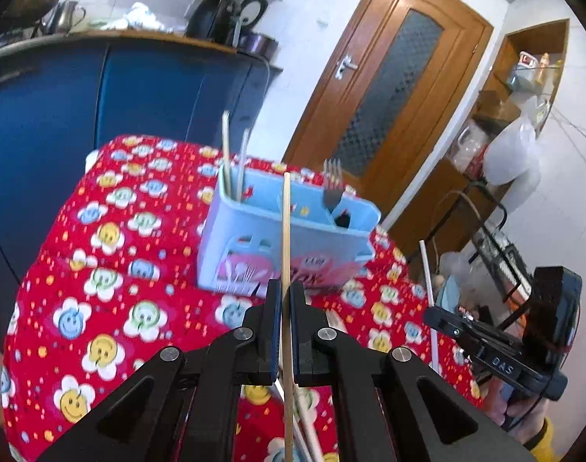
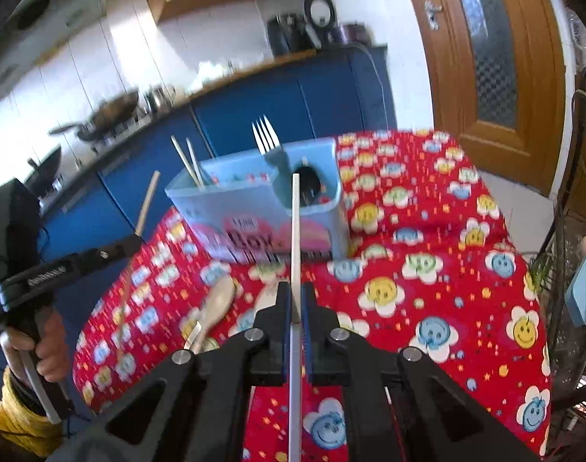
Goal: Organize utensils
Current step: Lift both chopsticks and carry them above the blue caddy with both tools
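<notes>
Here my left gripper [image 1: 286, 292] is clenched on a wooden chopstick [image 1: 286, 231], my right gripper [image 2: 296, 296] on a white chopstick [image 2: 296, 231], both sticks pointing up and forward. Past them, bare red tablecloth [image 2: 427, 308] lies open to the right, with a wooden spoon [image 2: 219, 300] lying at left. Farther off, the blue holder [image 2: 254, 208] stands near the table's far edge, with 2 chopsticks [image 2: 188, 161] and a fork [image 2: 266, 136] inside.
</notes>
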`<state>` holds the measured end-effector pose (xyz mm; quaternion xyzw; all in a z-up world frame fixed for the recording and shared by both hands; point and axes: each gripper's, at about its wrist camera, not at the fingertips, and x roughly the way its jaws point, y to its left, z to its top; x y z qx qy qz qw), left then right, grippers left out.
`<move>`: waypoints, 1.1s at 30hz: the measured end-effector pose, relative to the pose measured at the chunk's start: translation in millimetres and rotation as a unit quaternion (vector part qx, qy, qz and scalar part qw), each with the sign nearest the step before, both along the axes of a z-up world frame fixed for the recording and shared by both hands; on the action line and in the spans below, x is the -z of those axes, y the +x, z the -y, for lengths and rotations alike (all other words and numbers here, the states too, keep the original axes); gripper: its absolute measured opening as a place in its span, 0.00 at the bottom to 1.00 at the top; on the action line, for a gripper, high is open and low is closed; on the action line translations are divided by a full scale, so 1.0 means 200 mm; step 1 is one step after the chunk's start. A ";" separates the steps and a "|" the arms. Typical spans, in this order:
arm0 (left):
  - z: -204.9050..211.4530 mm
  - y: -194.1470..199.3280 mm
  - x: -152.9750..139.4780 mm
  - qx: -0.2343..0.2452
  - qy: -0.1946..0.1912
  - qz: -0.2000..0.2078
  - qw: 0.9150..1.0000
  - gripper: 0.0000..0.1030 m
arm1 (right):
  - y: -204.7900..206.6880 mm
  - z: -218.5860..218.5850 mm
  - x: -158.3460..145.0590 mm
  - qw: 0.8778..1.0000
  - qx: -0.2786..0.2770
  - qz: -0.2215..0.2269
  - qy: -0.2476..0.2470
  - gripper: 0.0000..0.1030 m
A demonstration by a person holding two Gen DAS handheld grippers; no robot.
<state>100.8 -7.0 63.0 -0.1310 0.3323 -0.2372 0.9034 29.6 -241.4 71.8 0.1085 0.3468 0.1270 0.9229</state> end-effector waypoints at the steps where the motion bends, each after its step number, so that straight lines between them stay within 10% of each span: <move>1: 0.00 0.00 -0.02 -0.001 -0.001 0.008 1.000 0.04 | -0.01 0.00 -0.02 1.000 0.002 0.016 0.006 0.06; 11: 0.04 0.09 -0.21 -0.033 -0.005 0.079 0.996 0.04 | 0.03 0.03 -0.19 0.993 0.015 0.108 0.034 0.06; 33: 0.17 0.35 -0.39 -0.094 0.003 0.213 0.972 0.04 | 0.30 0.06 -0.30 0.985 0.020 0.160 0.060 0.06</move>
